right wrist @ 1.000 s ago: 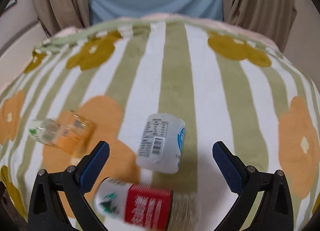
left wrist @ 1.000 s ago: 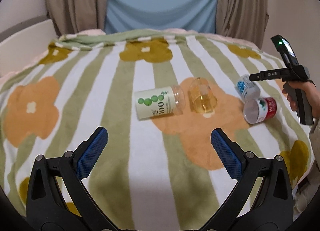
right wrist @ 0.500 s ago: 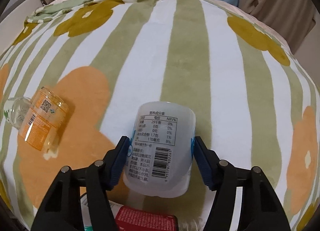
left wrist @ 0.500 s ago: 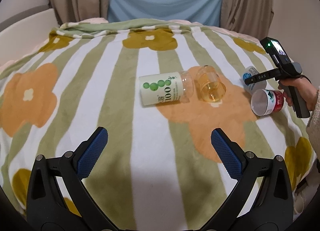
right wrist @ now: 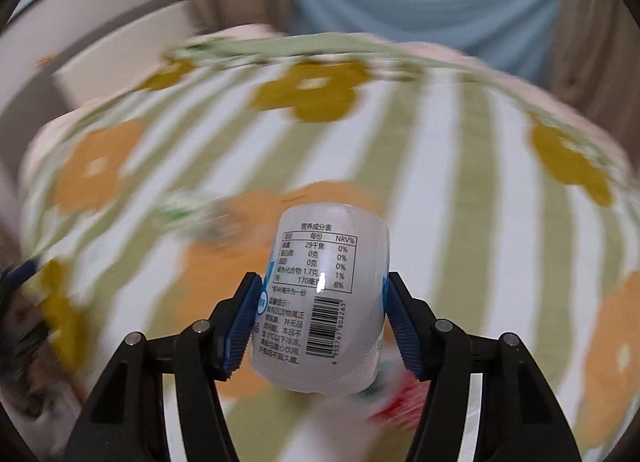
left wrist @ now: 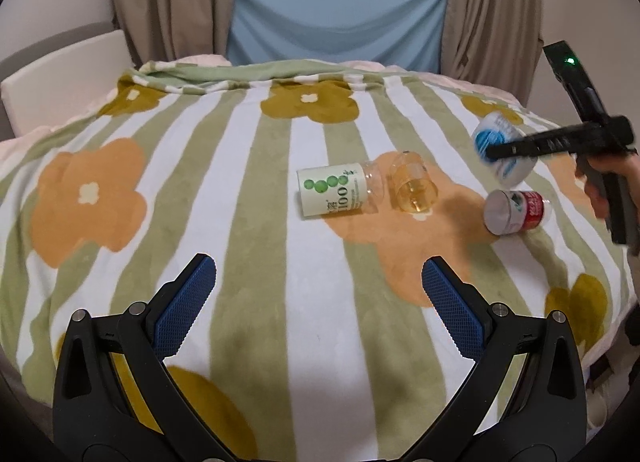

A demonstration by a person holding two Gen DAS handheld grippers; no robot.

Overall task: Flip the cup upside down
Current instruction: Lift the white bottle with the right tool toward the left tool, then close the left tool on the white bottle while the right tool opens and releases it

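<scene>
Right wrist view shows the right gripper [right wrist: 322,316] pinching the white cup [right wrist: 322,298], lifted clear of the striped blanket [right wrist: 452,166]. Blur hides its exact tilt; turning it over and setting it down probably remain. Left gripper [left wrist: 316,302] hangs spread, empty.

The right gripper [right wrist: 322,316] is clamped on the white cup [right wrist: 326,298], one blue pad on each side, apparently lifted off the bedding, though that view is blurred. The left gripper [left wrist: 320,302] hangs with its jaws spread wide, holding nothing.
</scene>
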